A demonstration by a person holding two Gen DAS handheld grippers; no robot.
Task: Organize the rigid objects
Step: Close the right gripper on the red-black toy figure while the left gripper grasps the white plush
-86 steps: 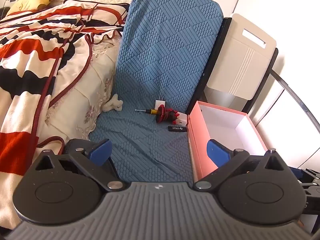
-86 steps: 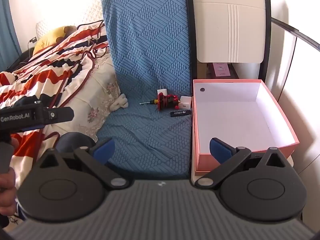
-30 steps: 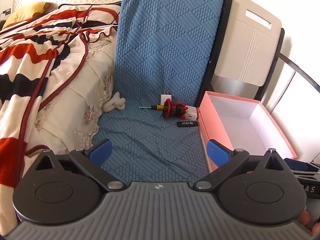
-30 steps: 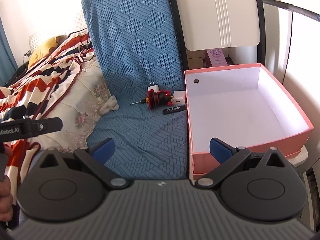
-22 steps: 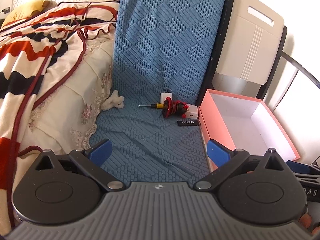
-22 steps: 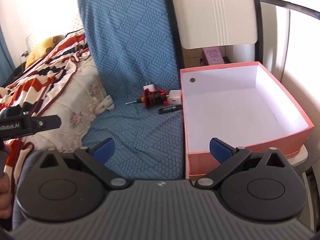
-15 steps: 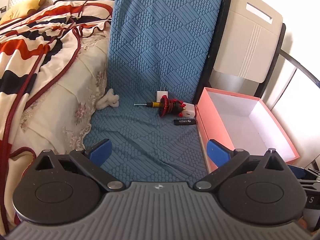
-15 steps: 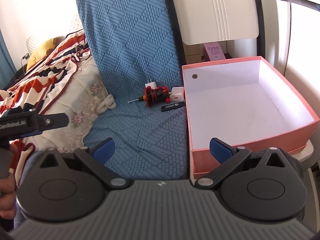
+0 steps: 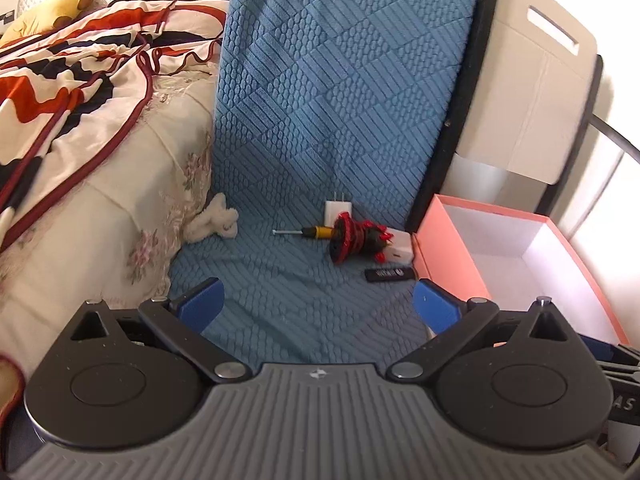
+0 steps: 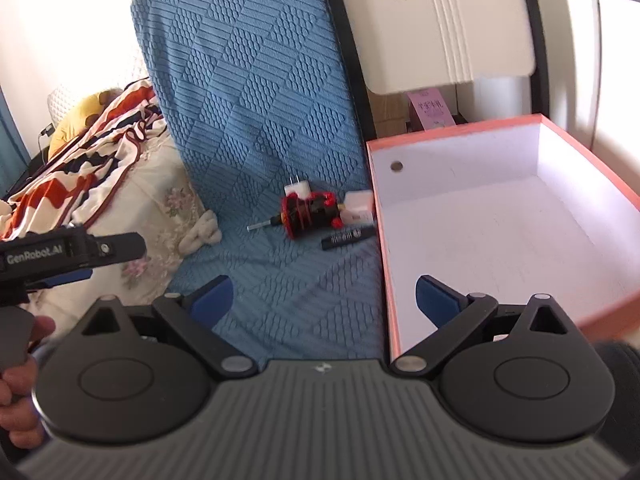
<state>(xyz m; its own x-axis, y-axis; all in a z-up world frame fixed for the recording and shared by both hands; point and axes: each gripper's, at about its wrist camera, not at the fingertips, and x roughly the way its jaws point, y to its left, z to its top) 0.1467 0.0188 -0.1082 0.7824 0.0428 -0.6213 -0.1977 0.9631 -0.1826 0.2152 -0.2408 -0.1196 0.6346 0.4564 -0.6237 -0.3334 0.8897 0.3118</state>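
On the blue quilted cover lies a small cluster: a red and black toy, a yellow-handled screwdriver, a white plug charger, a white adapter and a black stick. Right of them stands an empty pink box. My left gripper is open, well short of the cluster. My right gripper is open too, over the cover beside the box's near corner.
A bed with a striped red, black and cream blanket borders the cover on the left. A small white plush lies at its edge. A beige folded chair leans behind the box. The left gripper's body and a hand show at left.
Both grippers have drifted forward toward the cluster and the box, which look larger now. Both stay open and nothing has been picked up.
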